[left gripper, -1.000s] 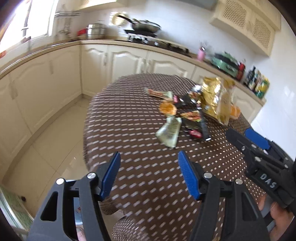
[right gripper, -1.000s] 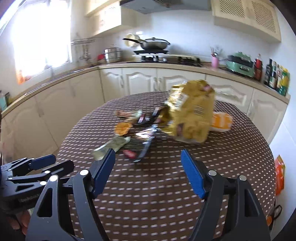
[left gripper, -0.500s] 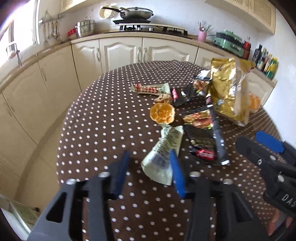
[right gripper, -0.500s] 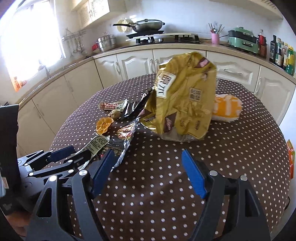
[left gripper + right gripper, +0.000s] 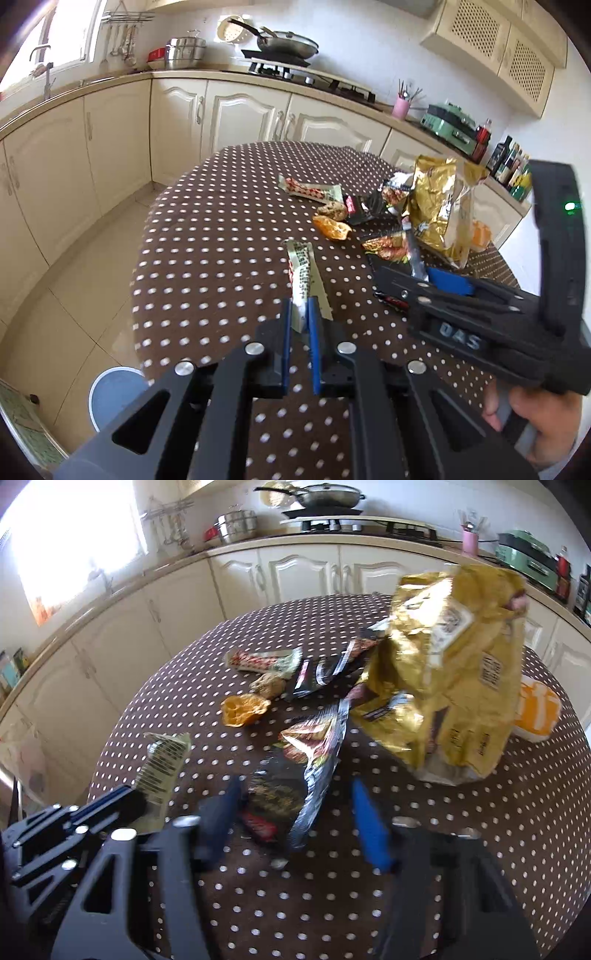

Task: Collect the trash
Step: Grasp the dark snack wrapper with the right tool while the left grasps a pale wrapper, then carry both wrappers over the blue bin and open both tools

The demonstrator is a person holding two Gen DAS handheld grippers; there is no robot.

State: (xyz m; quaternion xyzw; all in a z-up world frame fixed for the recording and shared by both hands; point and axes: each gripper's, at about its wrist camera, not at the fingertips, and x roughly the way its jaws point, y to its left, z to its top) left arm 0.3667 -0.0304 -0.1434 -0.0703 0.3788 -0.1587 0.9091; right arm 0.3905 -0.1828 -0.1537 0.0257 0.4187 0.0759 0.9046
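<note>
A pale green wrapper (image 5: 303,273) lies on the brown dotted table (image 5: 221,258). My left gripper (image 5: 300,321) is closing on its near end, and the blue pads pinch it. The same wrapper (image 5: 162,768) and left gripper (image 5: 122,805) show at the lower left of the right wrist view. My right gripper (image 5: 295,823) hangs low over a black wrapper (image 5: 273,797) and a silver-lined wrapper (image 5: 321,760). Its jaws are closing with both wrappers between them, and the pads stand apart from them. A big gold bag (image 5: 454,672) stands behind.
An orange peel (image 5: 243,709), a red-and-white wrapper (image 5: 258,661), a black wrapper (image 5: 321,672) and an orange-and-white pack (image 5: 539,712) lie further back. A round blue-grey bin (image 5: 114,391) stands on the floor by the table's near left edge. Cabinets ring the room.
My left gripper moved onto the pale green wrapper and its jaws closed on the near end. My right gripper came forward and down over the dark wrappers, its jaws narrowing.
</note>
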